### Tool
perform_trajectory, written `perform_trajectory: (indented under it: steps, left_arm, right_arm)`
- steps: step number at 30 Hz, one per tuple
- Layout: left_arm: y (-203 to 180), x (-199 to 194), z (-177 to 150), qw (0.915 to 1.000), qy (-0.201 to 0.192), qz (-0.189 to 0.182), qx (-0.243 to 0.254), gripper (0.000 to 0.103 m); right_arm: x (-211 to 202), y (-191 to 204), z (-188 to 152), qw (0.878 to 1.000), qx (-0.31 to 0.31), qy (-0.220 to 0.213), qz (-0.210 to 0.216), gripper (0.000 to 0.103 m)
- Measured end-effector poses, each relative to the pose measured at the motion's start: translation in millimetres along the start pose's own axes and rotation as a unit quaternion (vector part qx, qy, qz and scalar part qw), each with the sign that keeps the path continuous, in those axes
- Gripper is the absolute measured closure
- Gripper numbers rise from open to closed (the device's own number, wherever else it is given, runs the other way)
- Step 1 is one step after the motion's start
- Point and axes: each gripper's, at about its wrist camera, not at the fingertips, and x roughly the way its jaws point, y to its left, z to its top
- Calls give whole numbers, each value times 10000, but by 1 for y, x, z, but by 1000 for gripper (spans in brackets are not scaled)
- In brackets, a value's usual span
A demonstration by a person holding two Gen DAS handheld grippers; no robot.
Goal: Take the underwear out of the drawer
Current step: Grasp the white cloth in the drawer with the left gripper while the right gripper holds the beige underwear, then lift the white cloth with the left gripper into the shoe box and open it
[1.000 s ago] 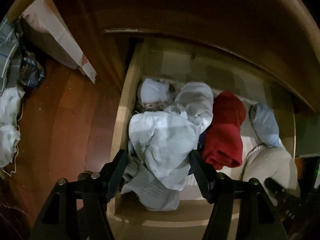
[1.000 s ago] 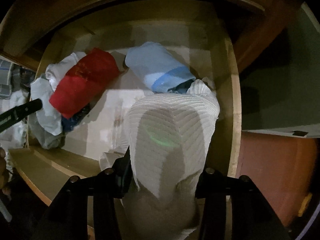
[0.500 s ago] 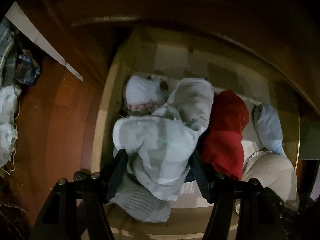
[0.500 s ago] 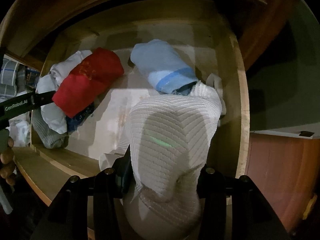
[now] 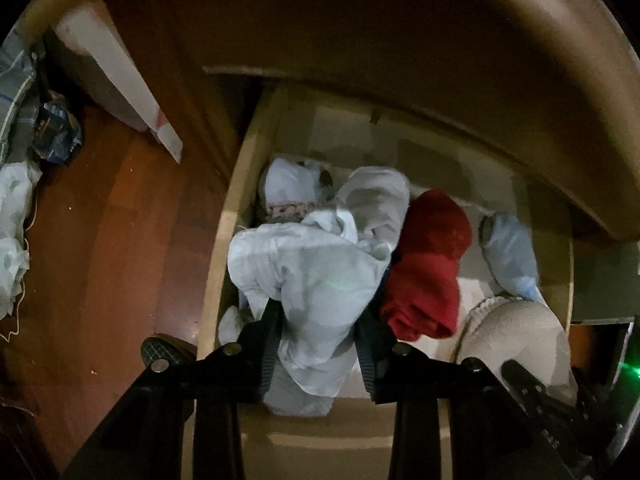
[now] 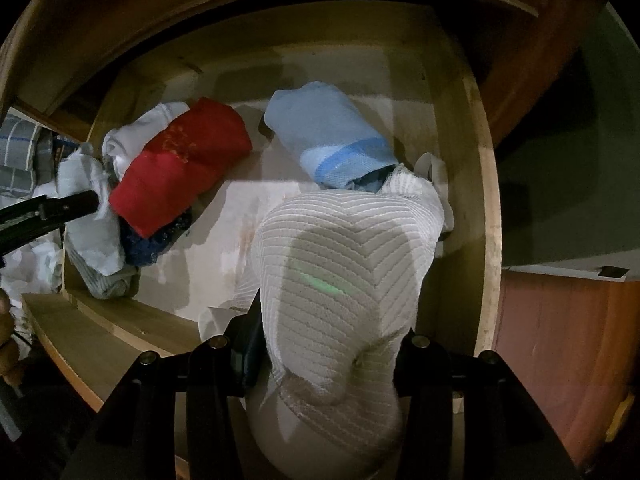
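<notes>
An open wooden drawer (image 5: 224, 264) (image 6: 490, 208) holds rolled underwear. My left gripper (image 5: 318, 340) is shut on a pale blue-white garment (image 5: 316, 276) and holds it over the drawer's left end. My right gripper (image 6: 328, 344) is shut on a white ribbed garment (image 6: 344, 276), lifted above the drawer's right side; it also shows in the left wrist view (image 5: 516, 332). A red roll (image 5: 428, 264) (image 6: 180, 168), a light blue roll (image 5: 508, 252) (image 6: 328, 136) and a white roll with a pink band (image 5: 288, 188) lie inside.
A dark blue lace piece (image 6: 156, 240) lies under the red roll. The cabinet top (image 5: 400, 40) overhangs the drawer's back. A red-brown wooden floor (image 5: 100, 240) lies to the left, with a white box (image 5: 116, 84) and plastic bags (image 5: 12, 216) on it.
My left gripper has closed in on the pale garment and raised it slightly. My right gripper has lifted the white ribbed garment a little and drifted back.
</notes>
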Motion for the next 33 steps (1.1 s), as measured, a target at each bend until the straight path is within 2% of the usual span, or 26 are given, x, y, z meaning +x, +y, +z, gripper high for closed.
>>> perform_trajectory:
  steps: [11, 17, 24, 33]
  left_arm:
    - [3, -76, -13, 9979, -550, -35, 335, 69]
    - [5, -119, -21, 9953, -779, -103, 562, 69]
    - [5, -184, -23, 9888, -1249, -186, 794, 69]
    - [0, -269, 6, 9760, -1952, -270, 924, 69]
  right_arm:
    - [-9, 4, -2, 9989, -153, -340, -275, 60]
    - [-4, 1, -4, 9986, -133, -272, -433, 61]
    - [-2, -3, -4, 9983, -127, -243, -512, 61]
    - [-5, -6, -7, 9982, -81, -262, -530, 62]
